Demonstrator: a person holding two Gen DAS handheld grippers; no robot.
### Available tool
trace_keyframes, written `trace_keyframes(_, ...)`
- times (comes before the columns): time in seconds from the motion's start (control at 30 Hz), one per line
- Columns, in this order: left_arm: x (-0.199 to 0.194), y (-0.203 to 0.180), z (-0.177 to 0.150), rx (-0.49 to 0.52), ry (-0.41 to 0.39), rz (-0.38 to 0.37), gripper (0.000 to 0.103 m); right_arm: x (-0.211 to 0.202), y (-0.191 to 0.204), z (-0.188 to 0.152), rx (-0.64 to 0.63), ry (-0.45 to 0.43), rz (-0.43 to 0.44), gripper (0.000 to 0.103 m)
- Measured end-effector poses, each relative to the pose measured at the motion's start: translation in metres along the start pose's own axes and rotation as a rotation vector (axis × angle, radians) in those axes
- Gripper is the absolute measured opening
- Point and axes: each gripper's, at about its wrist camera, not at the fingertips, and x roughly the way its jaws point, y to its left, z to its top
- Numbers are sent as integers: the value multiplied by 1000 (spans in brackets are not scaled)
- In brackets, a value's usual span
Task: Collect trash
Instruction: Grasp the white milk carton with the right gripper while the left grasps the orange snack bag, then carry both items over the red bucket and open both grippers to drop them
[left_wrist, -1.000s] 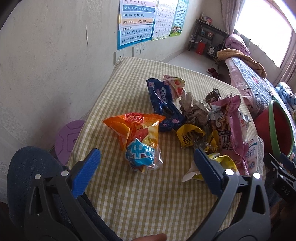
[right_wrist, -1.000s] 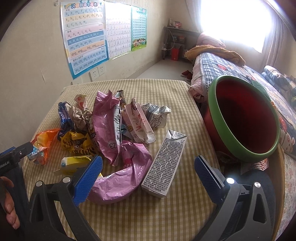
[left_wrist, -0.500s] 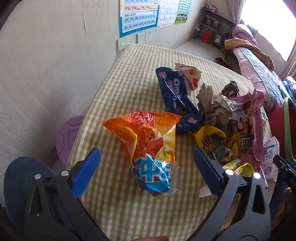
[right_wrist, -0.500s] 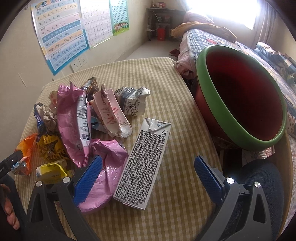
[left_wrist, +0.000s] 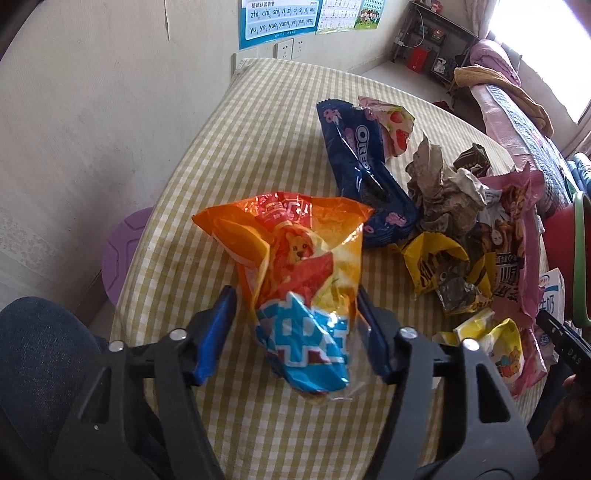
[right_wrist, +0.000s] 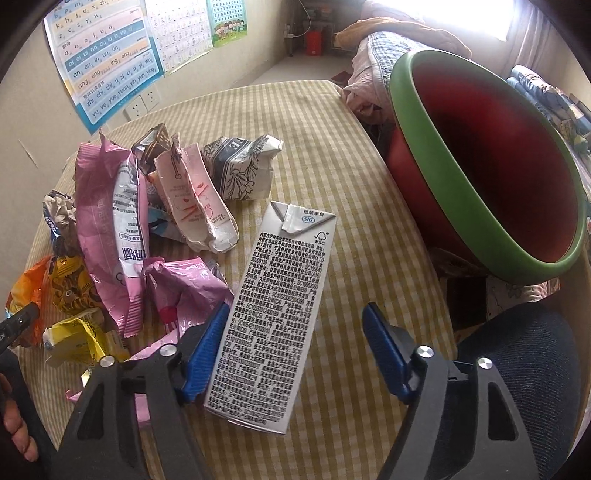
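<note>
My left gripper (left_wrist: 295, 314) is open, its blue fingers on either side of an orange and blue snack bag (left_wrist: 295, 266) lying on the checked table (left_wrist: 258, 110); the right finger touches the bag. My right gripper (right_wrist: 295, 332) is open around the near end of a white milk carton (right_wrist: 280, 306) lying flat; the left finger touches it. A red basin with a green rim (right_wrist: 491, 166) stands tilted off the table's right edge.
A pile of wrappers lies mid-table: a blue Oreo pack (left_wrist: 362, 166), crumpled brown paper (left_wrist: 439, 184), yellow wrappers (left_wrist: 439, 269), pink bags (right_wrist: 107, 221) and a torn pink-white carton (right_wrist: 195, 199). A purple stool (left_wrist: 122, 251) stands left, below the table. A bed is behind.
Both grippers moved forward and down. The left one now straddles the orange snack bag and has narrowed. The right one now straddles the milk carton.
</note>
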Motion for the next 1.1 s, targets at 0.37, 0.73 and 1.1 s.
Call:
trace_keyframes(0.37, -22, -17, -10, 96, -72, -16, 46, -21, 0, -2, -2, -62, 16, 37)
trace_keyframes(0.73, -68, -43, -19, 152, -176, -44, 46, -53, -1, -3, -7, -149, 63, 37)
trace_keyframes(1.1, -106, -82, -9, 191, -223, -141, 46, -89, -14, 2, 0, -259, 64, 37)
